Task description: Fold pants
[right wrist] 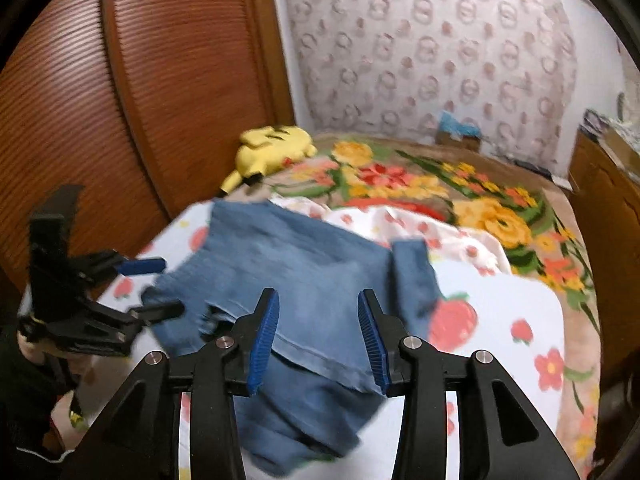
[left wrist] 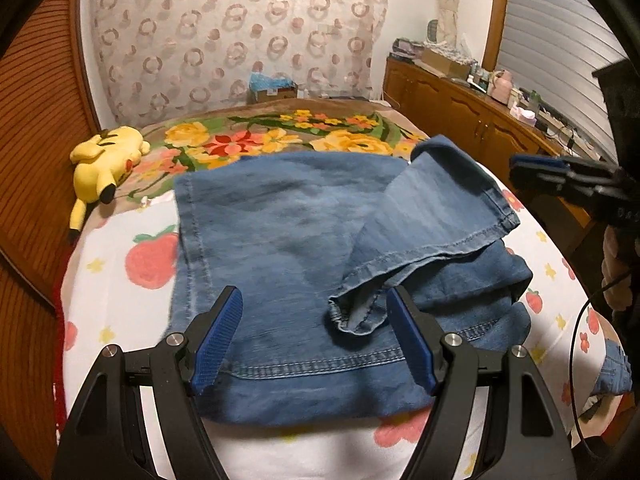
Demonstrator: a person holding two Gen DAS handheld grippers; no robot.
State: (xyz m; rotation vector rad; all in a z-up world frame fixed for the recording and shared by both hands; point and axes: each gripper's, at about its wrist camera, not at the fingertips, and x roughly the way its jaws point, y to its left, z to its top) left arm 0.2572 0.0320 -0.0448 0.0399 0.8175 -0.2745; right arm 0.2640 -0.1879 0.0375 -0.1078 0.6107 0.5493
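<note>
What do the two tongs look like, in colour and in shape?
Both the left tongs and the right tongs have black angular frames with silver round bolts and two flat blue ribbed pads. A thin black cable hangs at the right.

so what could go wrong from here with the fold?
1. The top leg of the blue denim pants lies skewed, its hem bunched; folding now may lock in the crooked layer.
2. The open left gripper straddles several layers, and closing may pinch only some.
</note>
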